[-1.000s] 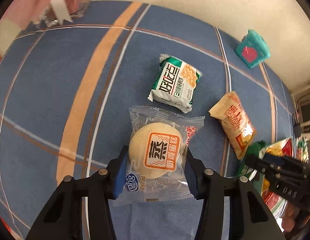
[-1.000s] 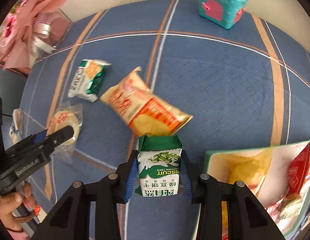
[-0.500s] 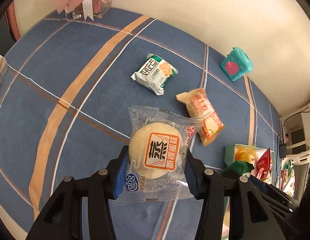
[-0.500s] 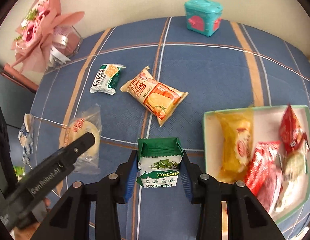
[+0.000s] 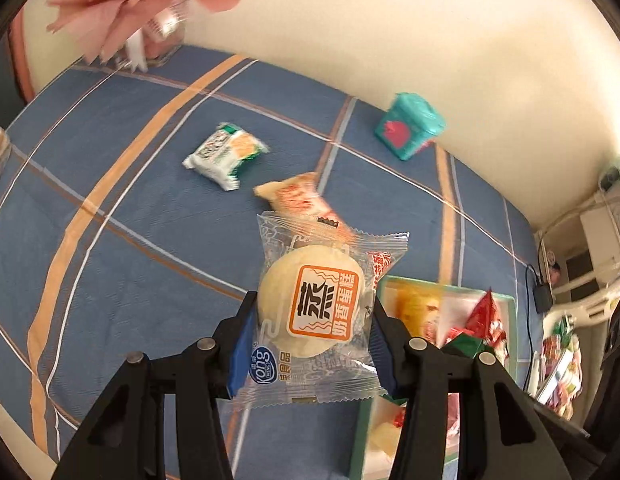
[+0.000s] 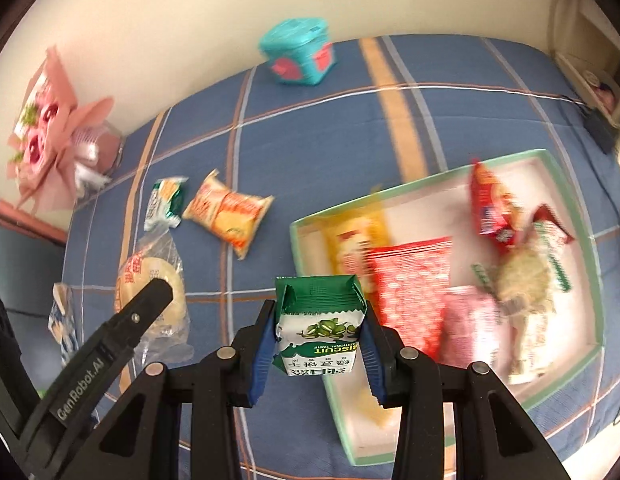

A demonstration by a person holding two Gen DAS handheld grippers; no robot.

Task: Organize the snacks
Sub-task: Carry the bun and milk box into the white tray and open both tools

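Note:
My left gripper (image 5: 312, 332) is shut on a round cake in a clear wrapper (image 5: 314, 304), held above the blue checked cloth near the tray's left edge. Its finger and the cake (image 6: 142, 272) also show at the left of the right wrist view. My right gripper (image 6: 318, 344) is shut on a green and white biscuit packet (image 6: 320, 328), hanging over the near left corner of the green-rimmed tray (image 6: 297, 240). The tray holds several snacks, among them a yellow packet (image 6: 354, 240) and a red one (image 6: 410, 280). An orange packet (image 6: 230, 214) and a green-white packet (image 6: 164, 200) lie on the cloth.
A teal box (image 6: 298, 54) stands by the far wall. A pink bouquet in a glass jar (image 6: 50, 136) sits at the far left corner. A small blue-white wrapper (image 6: 64, 324) lies at the cloth's left edge. Shelves and a cable are off the right side.
Both grippers have risen and moved right toward the tray, each still holding its snack. The tray has come fully into the right wrist view.

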